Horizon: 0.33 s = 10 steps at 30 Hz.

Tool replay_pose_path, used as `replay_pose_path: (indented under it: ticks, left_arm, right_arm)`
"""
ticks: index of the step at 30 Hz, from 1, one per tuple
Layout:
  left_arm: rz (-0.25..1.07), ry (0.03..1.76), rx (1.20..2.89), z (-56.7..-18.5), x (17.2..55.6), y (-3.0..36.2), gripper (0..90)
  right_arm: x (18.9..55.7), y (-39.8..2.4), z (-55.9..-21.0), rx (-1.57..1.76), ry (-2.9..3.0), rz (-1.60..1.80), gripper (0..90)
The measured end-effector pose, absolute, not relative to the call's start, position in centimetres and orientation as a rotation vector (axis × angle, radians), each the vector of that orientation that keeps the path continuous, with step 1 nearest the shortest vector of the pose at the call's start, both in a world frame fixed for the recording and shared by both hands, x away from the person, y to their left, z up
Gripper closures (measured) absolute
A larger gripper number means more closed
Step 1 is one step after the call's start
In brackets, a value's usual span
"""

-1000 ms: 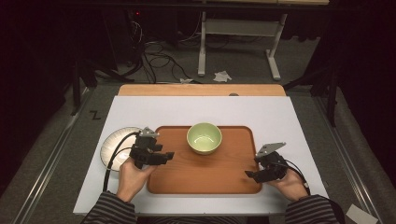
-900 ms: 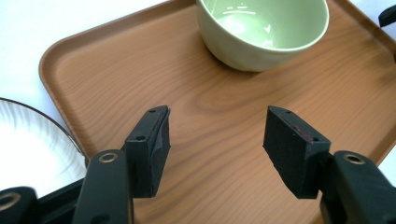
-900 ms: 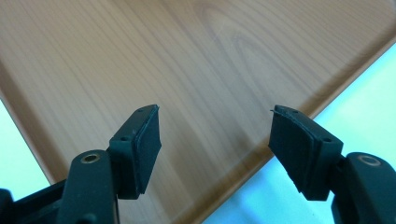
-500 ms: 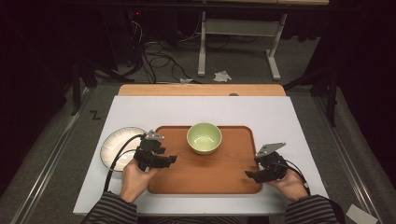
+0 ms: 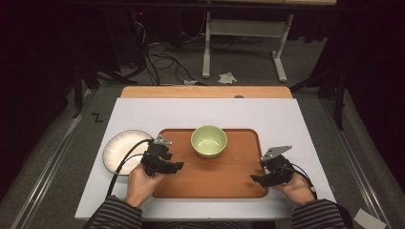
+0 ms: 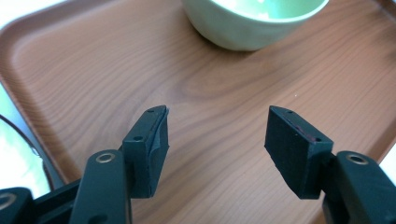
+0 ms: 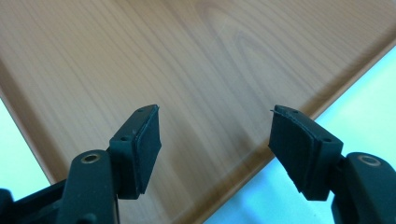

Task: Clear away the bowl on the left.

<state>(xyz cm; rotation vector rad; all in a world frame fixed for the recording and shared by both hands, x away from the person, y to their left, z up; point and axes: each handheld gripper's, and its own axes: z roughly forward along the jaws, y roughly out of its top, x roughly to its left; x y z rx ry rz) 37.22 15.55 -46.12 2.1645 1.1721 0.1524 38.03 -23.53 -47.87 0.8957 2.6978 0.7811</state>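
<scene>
Tray: we see one brown tray (image 5: 215, 176) with wood grain, a rounded rectangle with a low raised rim, lying flat on the table; both pairs of fingers hover over it, one at each end.
Plate: one round white plate (image 5: 117, 149) with a ribbed rim sits just outside the tray's left edge, behind the left gripper.
Left gripper: the left gripper (image 5: 173, 166) is over the tray's left end; its two black fingers (image 6: 149, 144) stand apart with bare wood between them, holding nothing.
Bowl: one pale green bowl (image 5: 208, 140), smooth and glossy, stands on the tray's far half, ahead of the left fingers and slightly to their right.
Right gripper: the right gripper (image 5: 255, 179) is over the tray's near right corner; its two ribbed black pads (image 7: 299, 149) are spread apart, with the tray rim running beneath them.
Table: one white top (image 5: 286, 119), with a wooden strip along its far edge.
Count: two grippers, one tray, one bowl, one plate.
</scene>
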Motion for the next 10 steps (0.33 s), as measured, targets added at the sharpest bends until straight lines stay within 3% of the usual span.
replay_pose_path:
  ticks: [10]
  left_arm:
    - [0.140, 1.171, 2.178, -46.39, 37.32, 15.30, 39.9]
  right_arm:
    - [38.06, -23.58, -47.84, 0.891, 2.697, 0.779, 35.4]
